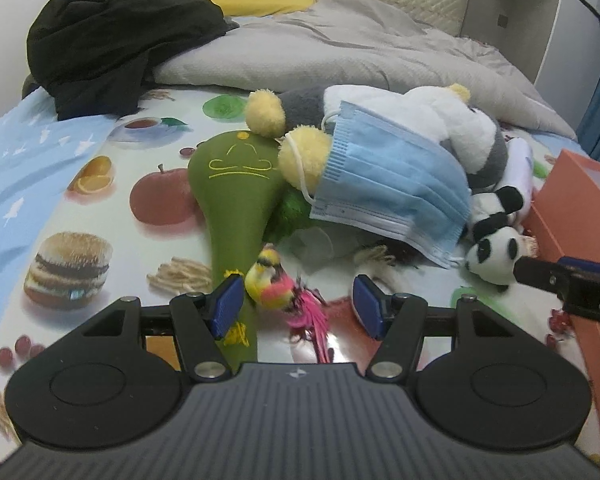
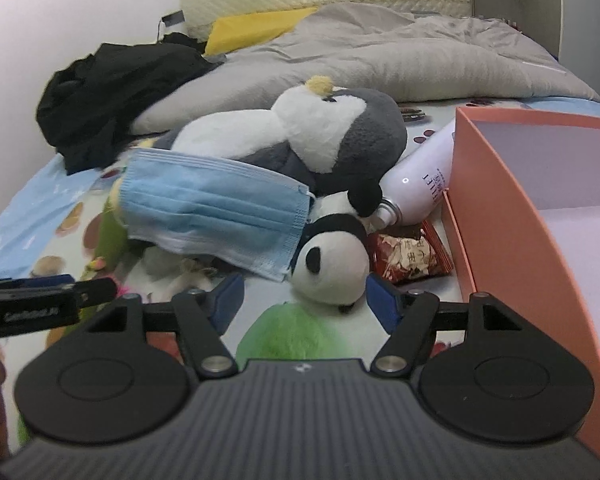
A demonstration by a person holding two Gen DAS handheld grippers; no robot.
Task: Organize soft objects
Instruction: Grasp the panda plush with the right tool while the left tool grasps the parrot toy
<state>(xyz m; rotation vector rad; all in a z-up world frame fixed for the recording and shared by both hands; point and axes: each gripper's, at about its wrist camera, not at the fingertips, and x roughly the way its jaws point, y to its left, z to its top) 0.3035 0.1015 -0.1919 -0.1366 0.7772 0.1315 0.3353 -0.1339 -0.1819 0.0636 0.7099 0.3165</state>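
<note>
**Sorting barely begun – box looks empty, pile on the bed**

Nothing sorted yet, as far as I can judge: the part of the orange box [image 2: 512, 216] in view is bare, and all soft stuff lies heaped beside it. Left tongs [image 1: 296, 306] stand open w/ the small pink-yellow bird toy [image 1: 276, 284] between the pads, not gripped. Right tongs [image 2: 304, 300] also open, straddling the panda plush [image 2: 332, 260]; pads don't seem to press it, though blur makes that hard to call. Still loose: penguin plush [image 2: 340, 128], blue face mask [image 2: 212, 204], green plush [image 1: 228, 184]. Non-soft bits mixed in: white bottle [image 2: 420, 176], snack packet [image 2: 408, 256]. Surface is a bed w/ food-print sheet [image 1: 100, 208], grey duvet [image 1: 340, 44], black clothing [image 1: 112, 40], padded headboard behind.
</note>
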